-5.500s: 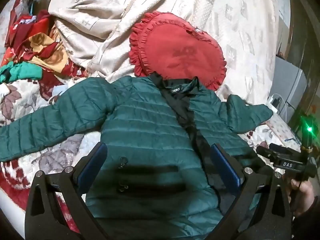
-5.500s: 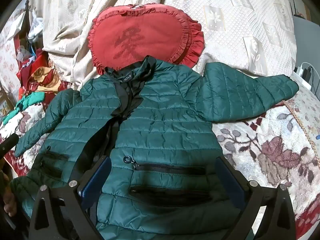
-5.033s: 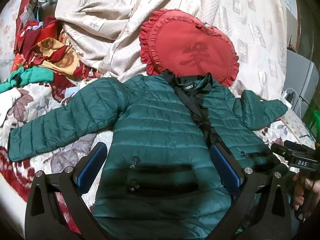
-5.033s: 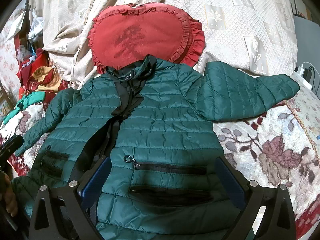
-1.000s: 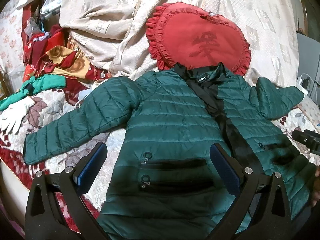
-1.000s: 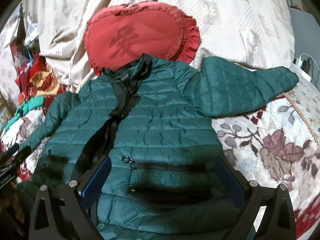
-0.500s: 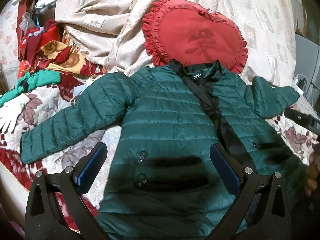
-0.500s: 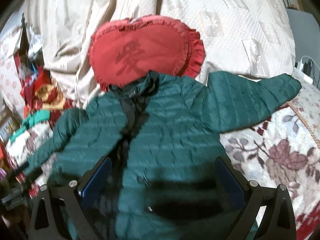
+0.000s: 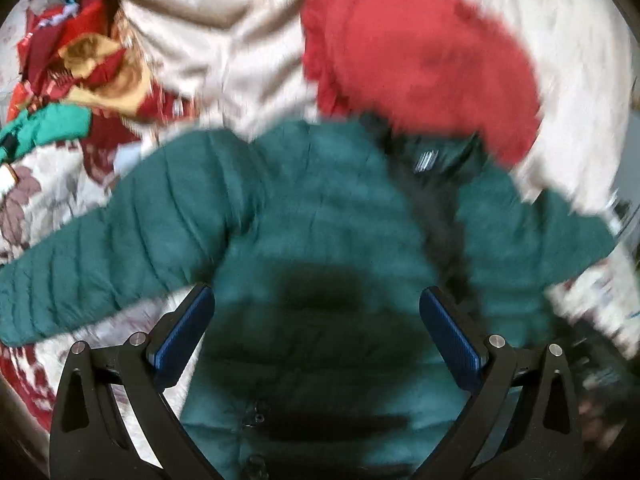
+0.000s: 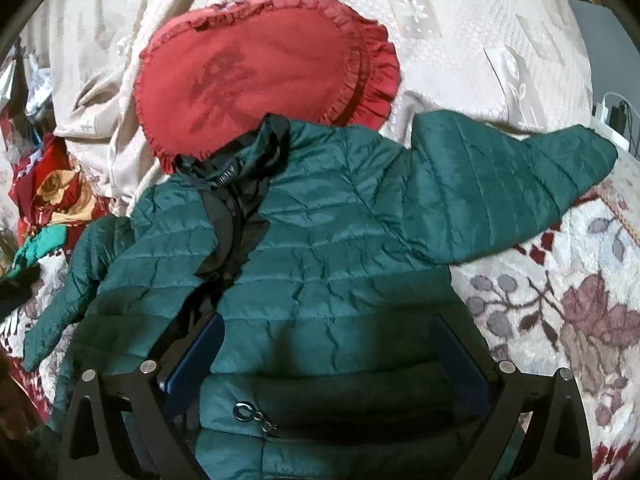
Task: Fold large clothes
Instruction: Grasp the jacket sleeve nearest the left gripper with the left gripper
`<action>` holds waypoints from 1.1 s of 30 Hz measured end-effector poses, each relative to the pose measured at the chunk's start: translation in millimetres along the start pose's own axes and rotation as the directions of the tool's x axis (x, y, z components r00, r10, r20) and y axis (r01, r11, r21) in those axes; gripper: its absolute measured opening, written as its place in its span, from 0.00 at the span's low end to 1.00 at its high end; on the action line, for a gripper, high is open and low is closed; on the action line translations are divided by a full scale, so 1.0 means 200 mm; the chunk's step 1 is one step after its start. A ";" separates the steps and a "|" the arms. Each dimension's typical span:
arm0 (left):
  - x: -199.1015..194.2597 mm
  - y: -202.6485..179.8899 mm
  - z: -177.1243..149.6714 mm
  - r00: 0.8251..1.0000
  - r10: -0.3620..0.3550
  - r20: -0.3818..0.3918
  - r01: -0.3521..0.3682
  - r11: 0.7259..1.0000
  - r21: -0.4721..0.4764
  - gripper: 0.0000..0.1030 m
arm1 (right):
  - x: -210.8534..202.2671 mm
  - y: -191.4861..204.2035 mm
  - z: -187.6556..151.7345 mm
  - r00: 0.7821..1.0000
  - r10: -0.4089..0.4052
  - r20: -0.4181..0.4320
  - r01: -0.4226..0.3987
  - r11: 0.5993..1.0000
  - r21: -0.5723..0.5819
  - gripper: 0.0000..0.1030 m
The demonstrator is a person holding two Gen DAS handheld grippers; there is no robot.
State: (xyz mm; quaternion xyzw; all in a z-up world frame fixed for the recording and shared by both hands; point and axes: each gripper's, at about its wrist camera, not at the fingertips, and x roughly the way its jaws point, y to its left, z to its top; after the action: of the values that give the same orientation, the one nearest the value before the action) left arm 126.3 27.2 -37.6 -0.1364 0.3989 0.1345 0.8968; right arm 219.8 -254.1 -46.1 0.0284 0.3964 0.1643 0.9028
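The bed (image 10: 560, 300) fills both views and is covered by a flowered bedspread with dark red and grey leaves. Over its upper part lies a cream quilt (image 10: 460, 20), wrinkled at the upper left of the frame.

The green puffer jacket (image 10: 340, 248) lies flat on the bed, front side up, in the middle of the right wrist view. Its one sleeve reaches to the right edge of the frame, the other goes down to the lower left. In the left wrist view the jacket (image 9: 320, 220) is blurred, with a sleeve stretched to the left edge. The black collar (image 10: 240, 176) is at the top of the jacket and touches the red heart-shaped cushion (image 10: 260, 68), which lies on the quilt above it. A pile of red and yellow clothes (image 9: 92, 60) is in the upper left of the left wrist view, with a bright green piece (image 9: 48, 128) just below it.

The left tool (image 9: 316, 328) is at the bottom of its frame, above the lower front of the jacket; its blue pads are wide apart and hold nothing. The right tool (image 10: 328, 360) is low over the jacket near the pocket zipper ring (image 10: 242, 411); its fingers are also wide apart, with the fabric between them but not pinched.
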 end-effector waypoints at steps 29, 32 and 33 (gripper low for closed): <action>0.25 -0.03 -0.11 0.979 0.130 -0.158 -0.124 0.991 0.047 1.00 | 0.31 0.06 -0.09 0.966 -0.053 -0.253 0.038 0.997 -0.067 1.00; 0.26 -0.03 -0.11 0.979 0.130 -0.157 -0.125 0.991 0.046 1.00 | 0.30 0.04 -0.08 0.968 -0.041 -0.246 0.029 0.998 -0.052 1.00; 0.25 -0.03 -0.11 0.979 0.131 -0.157 -0.125 0.991 0.047 1.00 | 0.29 0.04 -0.08 0.970 -0.037 -0.242 0.026 0.998 -0.048 1.00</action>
State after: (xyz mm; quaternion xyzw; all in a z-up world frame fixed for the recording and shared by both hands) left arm 146.5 19.8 -89.4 -0.1042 0.4796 0.1731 0.8539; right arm 242.6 -229.1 -96.9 -0.0184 0.5006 0.1610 0.8504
